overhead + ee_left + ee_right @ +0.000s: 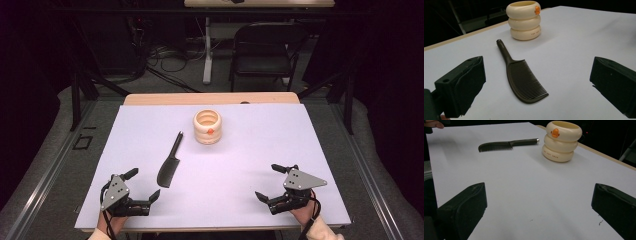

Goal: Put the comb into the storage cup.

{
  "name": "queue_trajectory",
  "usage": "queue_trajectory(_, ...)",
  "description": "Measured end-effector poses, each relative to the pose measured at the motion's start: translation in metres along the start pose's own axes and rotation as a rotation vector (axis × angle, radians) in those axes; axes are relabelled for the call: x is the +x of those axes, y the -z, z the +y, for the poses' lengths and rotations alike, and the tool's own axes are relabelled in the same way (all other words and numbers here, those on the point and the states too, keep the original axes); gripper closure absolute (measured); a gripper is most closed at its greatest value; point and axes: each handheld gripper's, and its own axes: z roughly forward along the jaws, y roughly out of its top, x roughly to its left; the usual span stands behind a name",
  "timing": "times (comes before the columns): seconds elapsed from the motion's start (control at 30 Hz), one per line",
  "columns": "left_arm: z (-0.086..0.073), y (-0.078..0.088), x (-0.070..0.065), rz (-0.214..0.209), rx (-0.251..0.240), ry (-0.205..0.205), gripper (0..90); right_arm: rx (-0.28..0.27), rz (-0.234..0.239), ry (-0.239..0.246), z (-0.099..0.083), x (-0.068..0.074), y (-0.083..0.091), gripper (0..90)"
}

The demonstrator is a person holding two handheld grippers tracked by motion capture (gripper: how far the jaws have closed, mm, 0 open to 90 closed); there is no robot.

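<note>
A dark comb point(169, 165) lies flat on the white table top point(250, 165), handle pointing away toward a cream ribbed cup point(207, 127) with an orange duck mark. My left gripper point(144, 184) rests near the front left edge, just left of the comb's toothed end, jaws wide open and empty. In the left gripper view the comb point(522, 77) lies between and beyond the jaws, with the cup point(524, 20) behind it. My right gripper point(272, 181) sits at the front right, open and empty. Its view shows the comb point(504, 145) and cup point(561, 141) far off.
Behind the table stand a black folding chair point(265, 50) and a white table leg point(207, 50), with cables on the floor. A wooden strip point(210, 98) borders the table's far edge. A hand point(432, 123) shows at the top left of the right gripper view.
</note>
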Motion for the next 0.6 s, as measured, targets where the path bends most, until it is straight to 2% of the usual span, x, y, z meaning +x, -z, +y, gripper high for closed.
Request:
queue_trajectory(0.3, 0.0031, -0.0011, 0.0034, 0.018, 0.006, -0.006, 0.2, 0.014, 0.003, -0.006, -0.0012, -0.0021, -0.0032, 0.0)
queue_trajectory(0.6, 0.0062, -0.0095, 0.0069, 0.027, 0.017, -0.001, 0.7, 0.020, 0.002, -0.009, -0.0016, -0.0029, -0.0047, 0.0)
